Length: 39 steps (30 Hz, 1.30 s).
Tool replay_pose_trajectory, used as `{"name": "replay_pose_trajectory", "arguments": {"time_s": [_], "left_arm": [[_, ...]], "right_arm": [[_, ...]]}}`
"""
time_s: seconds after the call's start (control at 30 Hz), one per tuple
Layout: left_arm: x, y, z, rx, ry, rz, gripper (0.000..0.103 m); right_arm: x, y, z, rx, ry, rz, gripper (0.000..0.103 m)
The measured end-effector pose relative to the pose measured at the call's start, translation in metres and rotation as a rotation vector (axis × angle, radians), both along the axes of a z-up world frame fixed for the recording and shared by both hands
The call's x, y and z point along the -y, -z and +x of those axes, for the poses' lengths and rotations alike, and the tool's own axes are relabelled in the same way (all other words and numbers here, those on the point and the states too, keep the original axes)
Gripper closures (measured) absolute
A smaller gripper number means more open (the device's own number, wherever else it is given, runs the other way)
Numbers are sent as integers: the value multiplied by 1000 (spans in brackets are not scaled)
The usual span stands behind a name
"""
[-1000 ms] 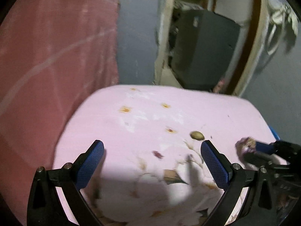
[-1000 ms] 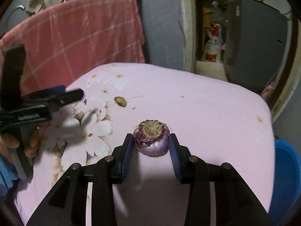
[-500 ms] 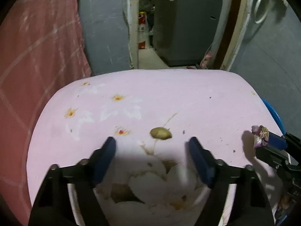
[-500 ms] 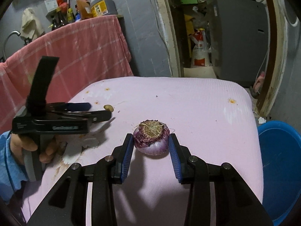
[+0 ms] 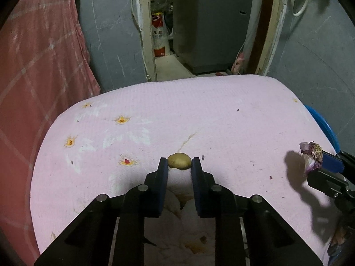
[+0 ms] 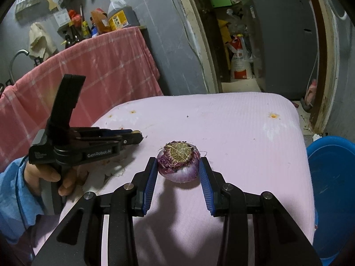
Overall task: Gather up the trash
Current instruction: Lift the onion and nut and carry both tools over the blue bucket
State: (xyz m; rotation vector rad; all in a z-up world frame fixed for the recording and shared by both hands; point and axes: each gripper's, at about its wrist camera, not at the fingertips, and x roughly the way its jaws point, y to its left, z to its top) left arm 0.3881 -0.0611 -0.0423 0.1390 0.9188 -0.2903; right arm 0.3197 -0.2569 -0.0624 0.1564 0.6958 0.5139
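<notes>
Trouble looms if the left gripper (image 5: 179,166), jaws just closing onto the tan scrap (image 5: 179,160), pinches only its edge, while the right gripper (image 6: 178,166) clamps the onion end (image 6: 178,163).

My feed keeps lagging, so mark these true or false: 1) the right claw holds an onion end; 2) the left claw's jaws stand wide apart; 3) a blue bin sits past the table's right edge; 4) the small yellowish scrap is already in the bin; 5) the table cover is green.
1) True: the right claw grips the purple onion end.
2) False: the left claw has just been closing, and its pads now flank the yellowish scrap.
3) True: the blue bin stands there.
4) False: it lies on the table cover.
5) False: it is pink with flowers.
</notes>
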Motion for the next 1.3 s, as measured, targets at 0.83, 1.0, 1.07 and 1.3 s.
{"name": "replay_pose_trajectory", "arguments": {"time_s": [0.83, 1.0, 1.07, 1.3], "left_arm": [[42, -114, -103, 584, -11, -362, 86], [69, -128, -110, 611, 51, -412, 86], [77, -132, -109, 624, 68, -424, 86], [120, -133, -119, 634, 140, -428, 86]], "right_arm": [[57, -88, -85, 520, 289, 63, 67], [78, -100, -101, 595, 363, 16, 67], [89, -102, -107, 614, 397, -7, 67], [132, -95, -113, 612, 504, -45, 67]]}}
